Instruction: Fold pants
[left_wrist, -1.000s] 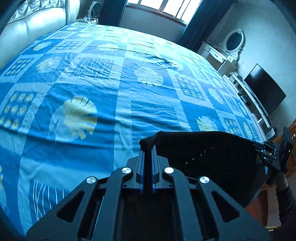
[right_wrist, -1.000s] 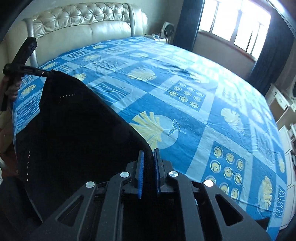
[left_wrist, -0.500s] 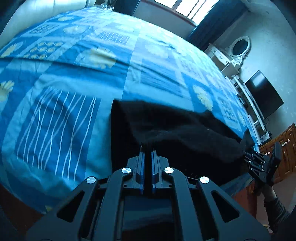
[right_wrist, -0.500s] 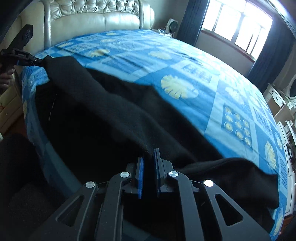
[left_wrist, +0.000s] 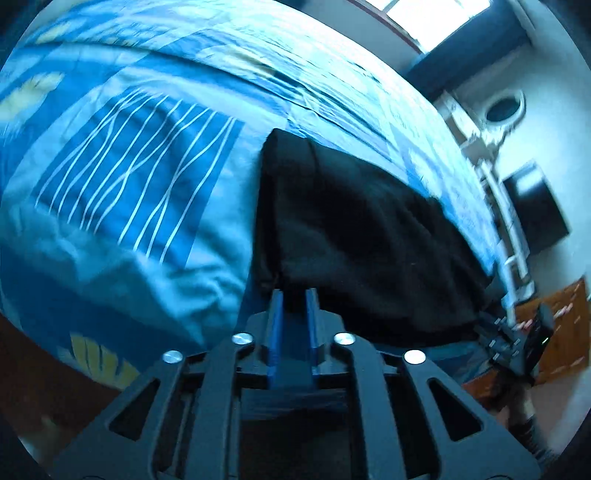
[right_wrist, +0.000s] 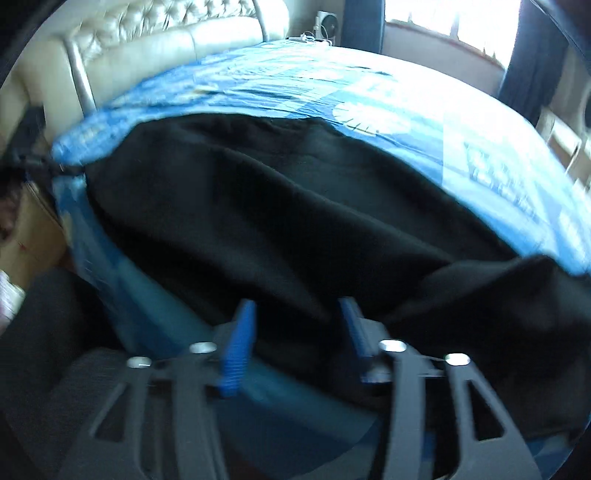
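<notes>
Left wrist view shows us the black pants (left_wrist: 369, 236) lying on the blue bed (left_wrist: 122, 177), near the edge closest to us. They fill the middle of that view, from about 12 o'clock down to 4 o'clock. In the right wrist view the pants (right_wrist: 280, 206) spread wide across the middle, with one loose lump at 3 o'clock.

We think the pants have just been laid down on the bed, so we are at the put-down step, near the start of the folding. One layer looks like it lies over another, but the pictures are blurry and we cannot be sure.

Our left gripper (left_wrist: 294, 308) has its blue fingers a little apart. Dark cloth sits right at the tips, but we cannot tell if any is pinched. Our right gripper (right_wrist: 295, 325) has its fingers wide apart, with cloth lying between them and nothing squeezed.

Next, we think, we need to pull both grippers back, look for a fresh edge, and grab it to fold again. The loose lump at 3 o'clock may need smoothing first.

The pants' long way runs side to side along the bed edge, from 9 o'clock to 3 o'clock in the right wrist view. We cannot tell which end is the waist.

Farther off, a pale headboard (right_wrist: 177, 48) sits at 11 o'clock.
</notes>
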